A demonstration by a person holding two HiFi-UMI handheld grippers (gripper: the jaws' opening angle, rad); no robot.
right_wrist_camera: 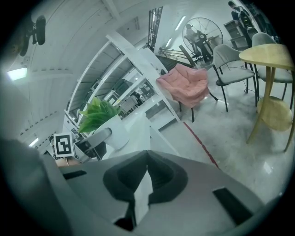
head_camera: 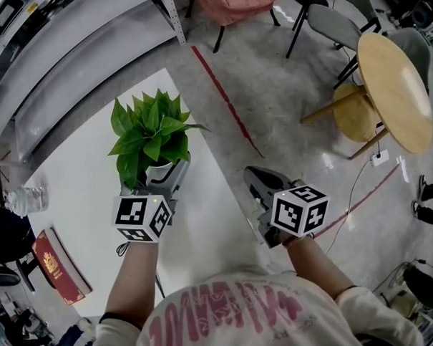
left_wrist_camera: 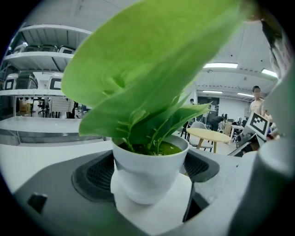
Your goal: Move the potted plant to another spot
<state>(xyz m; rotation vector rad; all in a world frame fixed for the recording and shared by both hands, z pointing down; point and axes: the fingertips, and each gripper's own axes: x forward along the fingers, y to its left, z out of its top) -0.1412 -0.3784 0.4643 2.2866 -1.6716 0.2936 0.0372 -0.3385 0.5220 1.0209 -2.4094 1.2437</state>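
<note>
clamped round its stiff, slippery-looking pot (left_wrist_camera: 146,177) by the left gripper (head_camera: 166,178), the light, leaf-heavy potted plant (head_camera: 152,132) is held upright near the bench (head_camera: 80,181) edge, possibly just lifted, while the right gripper (right_wrist_camera: 146,175) is seen closed, empty.

A big leaf (left_wrist_camera: 156,60), blurring up close, is blocking much of the left gripper view. In the head view, leaves (head_camera: 150,126) are hiding most of the pot (head_camera: 158,175). The picture's edges are cutting off a water bottle (head_camera: 22,200) and a pink chair (head_camera: 224,4).
</note>
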